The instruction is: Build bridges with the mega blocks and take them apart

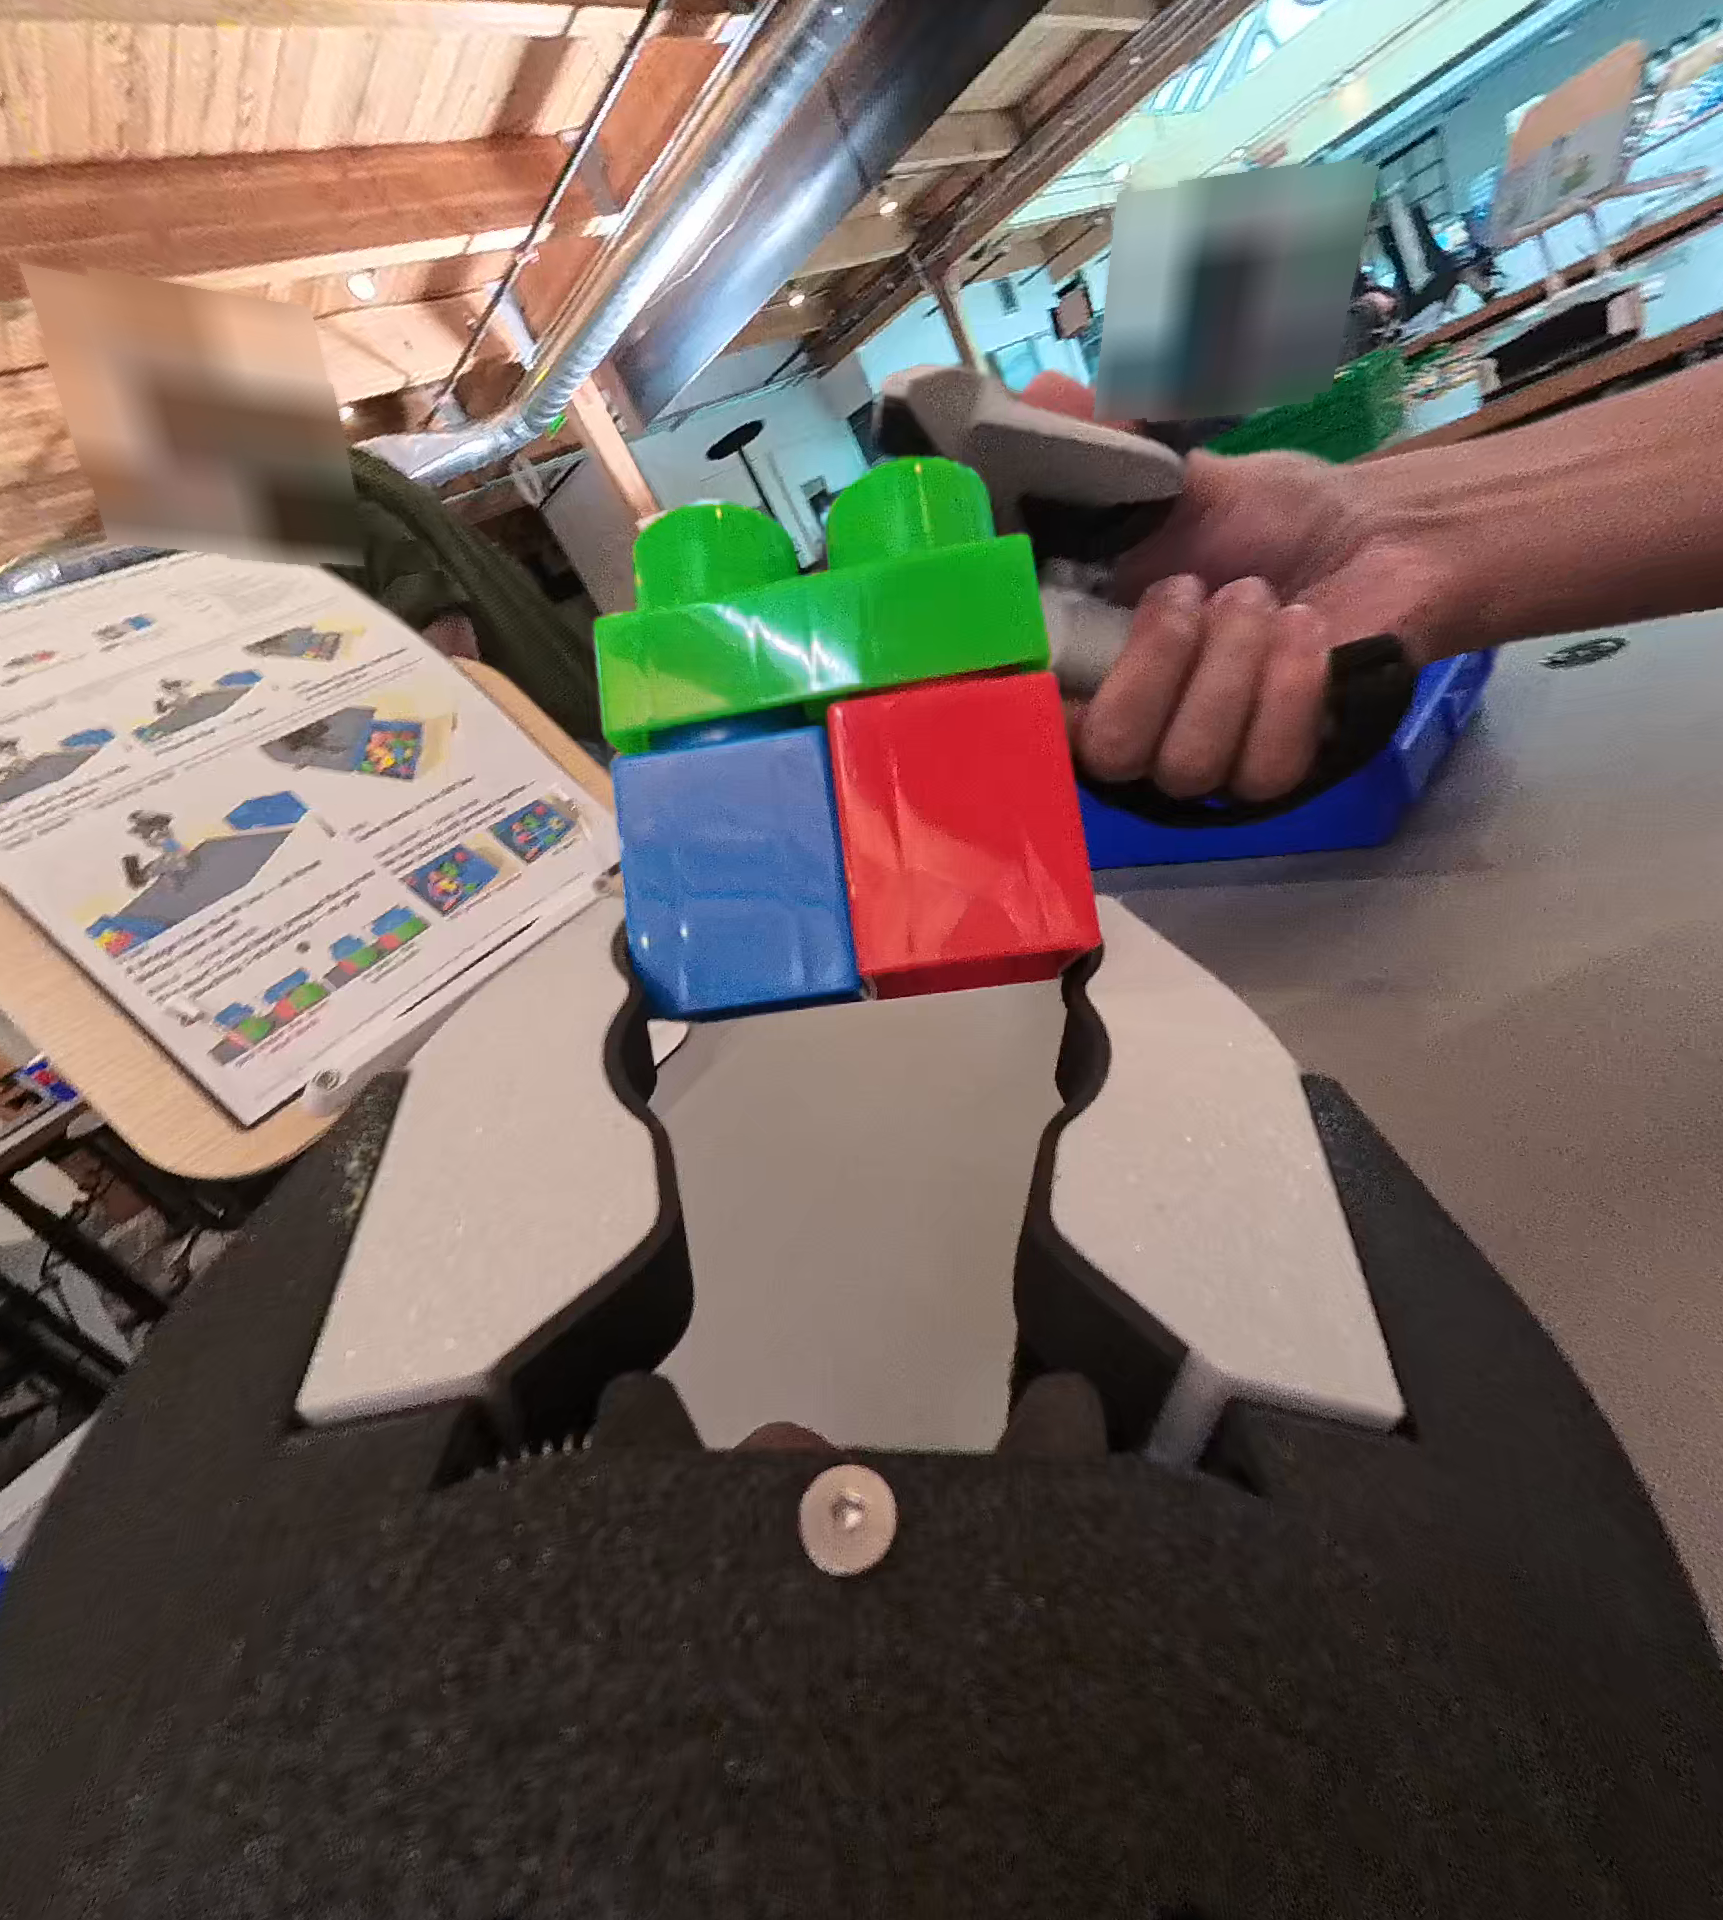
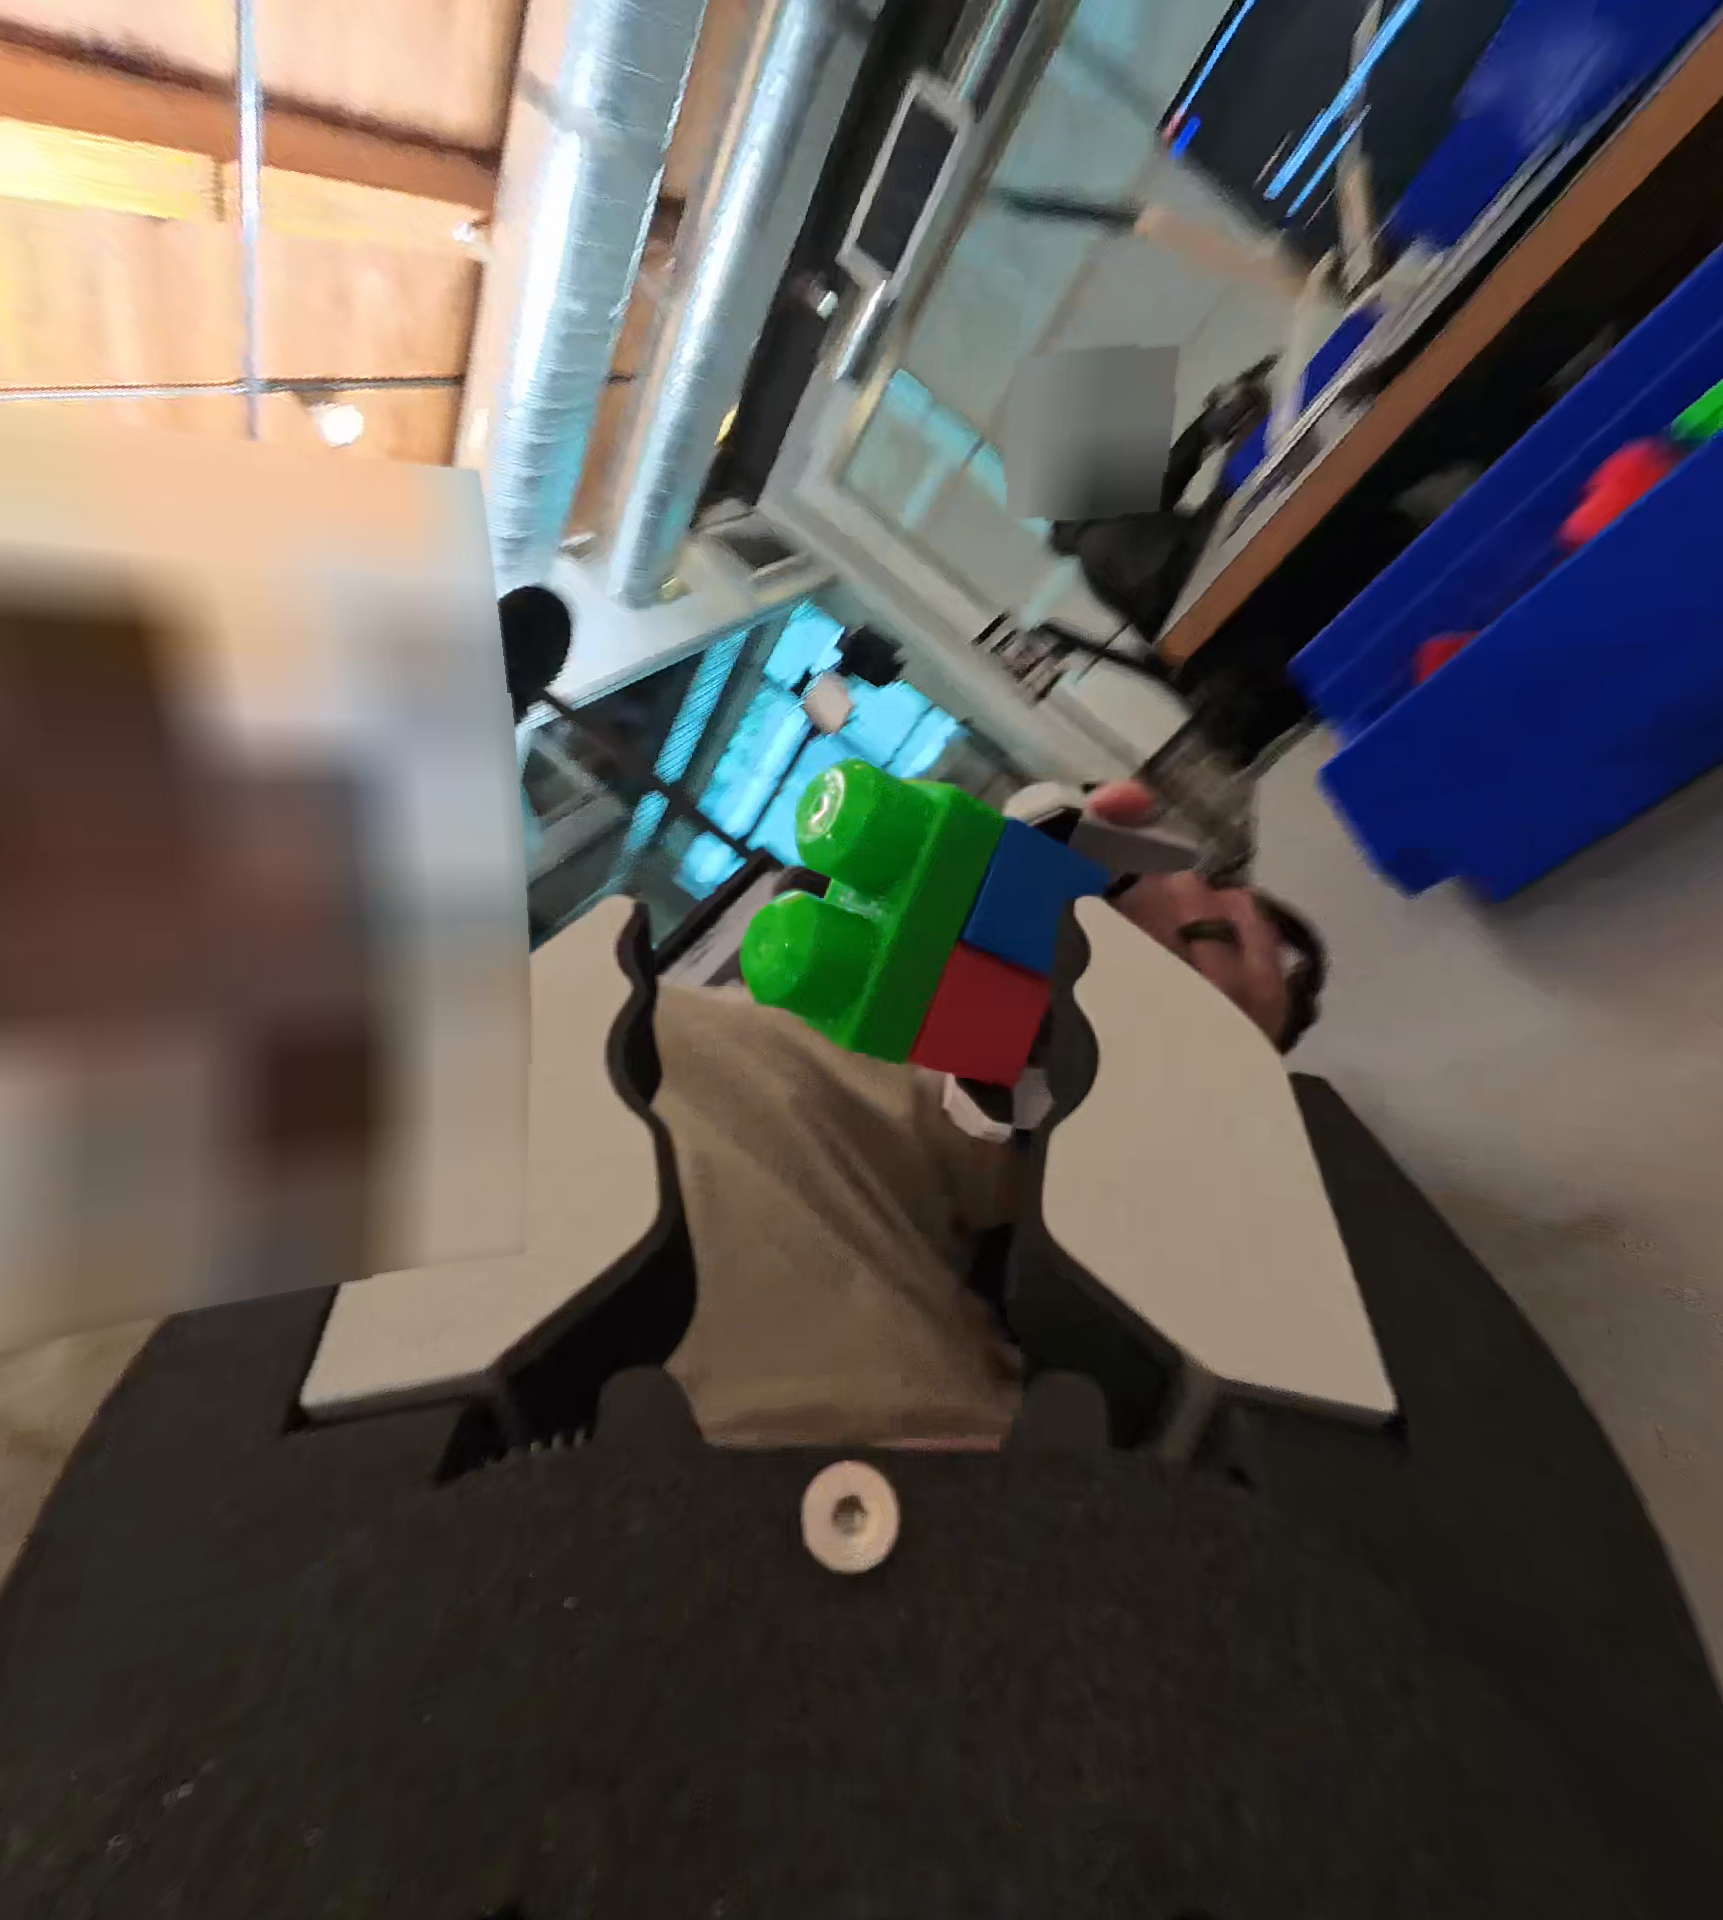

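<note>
A bright green block (image 1: 821, 634) sits over a blue block (image 1: 737, 868) on the left and a red block (image 1: 961, 831) on the right, all glossy. The left gripper (image 1: 857, 961) has pale grey fingers (image 1: 483, 1174) edged in black on a speckled black body. Far right stands a deep blue bin (image 1: 1376, 769) on the plain grey table (image 1: 1563, 1039). At left a white sheet (image 1: 244, 790) carries small multicoloured pictures.

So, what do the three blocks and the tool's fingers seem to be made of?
The green block, blue block and red block look like glossy moulded plastic: sharp white highlights, smooth faces, rounded studs. The left tool's fingers look like matte pale plastic with black rubbery edging, possibly printed; this is less certain.
</note>
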A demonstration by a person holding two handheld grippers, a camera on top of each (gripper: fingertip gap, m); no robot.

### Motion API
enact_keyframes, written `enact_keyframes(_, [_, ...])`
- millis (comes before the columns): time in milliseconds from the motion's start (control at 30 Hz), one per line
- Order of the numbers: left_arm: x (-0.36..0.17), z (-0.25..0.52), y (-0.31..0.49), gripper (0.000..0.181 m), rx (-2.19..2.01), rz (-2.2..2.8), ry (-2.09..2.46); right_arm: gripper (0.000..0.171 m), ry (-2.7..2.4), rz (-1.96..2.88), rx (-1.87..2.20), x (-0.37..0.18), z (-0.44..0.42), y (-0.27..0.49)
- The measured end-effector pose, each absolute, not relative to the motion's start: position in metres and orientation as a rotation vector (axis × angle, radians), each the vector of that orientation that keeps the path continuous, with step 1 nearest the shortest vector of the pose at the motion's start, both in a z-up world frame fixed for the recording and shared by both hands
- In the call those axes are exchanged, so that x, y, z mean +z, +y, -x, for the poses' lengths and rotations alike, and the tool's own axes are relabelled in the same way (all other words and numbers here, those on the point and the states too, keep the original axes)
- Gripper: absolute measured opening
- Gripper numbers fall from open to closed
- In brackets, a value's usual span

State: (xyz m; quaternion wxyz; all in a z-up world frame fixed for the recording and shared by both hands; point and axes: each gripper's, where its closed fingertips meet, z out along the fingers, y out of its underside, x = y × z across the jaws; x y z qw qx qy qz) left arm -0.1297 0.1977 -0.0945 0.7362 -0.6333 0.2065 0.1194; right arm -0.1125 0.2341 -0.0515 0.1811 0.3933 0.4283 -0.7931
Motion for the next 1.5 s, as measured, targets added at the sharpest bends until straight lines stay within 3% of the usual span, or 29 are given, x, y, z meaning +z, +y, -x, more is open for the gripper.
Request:
enact_keyframes(200, [-0.092,0.121,0.205,0.076,0.272,1.374,0.53,0.078,1.19,-0.9,-2.061,-0.06,0.112,0.194])
enact_keyframes(300, [-0.088,0.12,0.207,0.076,0.237,1.36,0.534,0.066,1.068,-0.875,-2.14,-0.052,0.125,0.204])
enact_keyframes(567, [-0.098,0.128,0.22,0.076,0.216,1.385,0.56,0.064,0.925,-0.884,-2.174,-0.067,0.132,0.217])
enact_keyframes(733, [-0.117,0.14,0.233,0.077,0.317,1.438,0.598,0.082,0.986,-0.996,-2.09,-0.09,0.136,0.214])
enact_keyframes(867, [-0.137,0.143,0.243,0.075,0.34,1.499,0.629,0.085,1.136,-1.027,-2.032,-0.097,0.136,0.199])
enact_keyframes(900, [-0.138,0.144,0.243,0.068,0.333,1.506,0.614,0.085,1.142,-1.043,-2.034,-0.097,0.139,0.198])
enact_keyframes(933, [-0.139,0.146,0.243,0.041,0.329,1.514,0.612,0.083,1.151,-1.059,-2.034,-0.097,0.141,0.199])
enact_keyframes(1000, [-0.14,0.149,0.244,0.041,0.336,1.529,0.61,0.084,1.152,-1.086,-2.031,-0.099,0.146,0.201])
enact_keyframes(1167, [-0.152,0.158,0.251,0.046,0.318,1.608,0.585,0.082,1.017,-1.14,-2.037,-0.11,0.159,0.214])
enact_keyframes(1233, [-0.156,0.161,0.253,0.05,0.308,1.62,0.586,0.072,0.974,-1.154,-2.047,-0.117,0.164,0.219])
enact_keyframes(1500, [-0.18,0.175,0.255,0.071,0.274,1.766,0.632,0.072,0.867,-1.204,-2.047,-0.138,0.176,0.231])
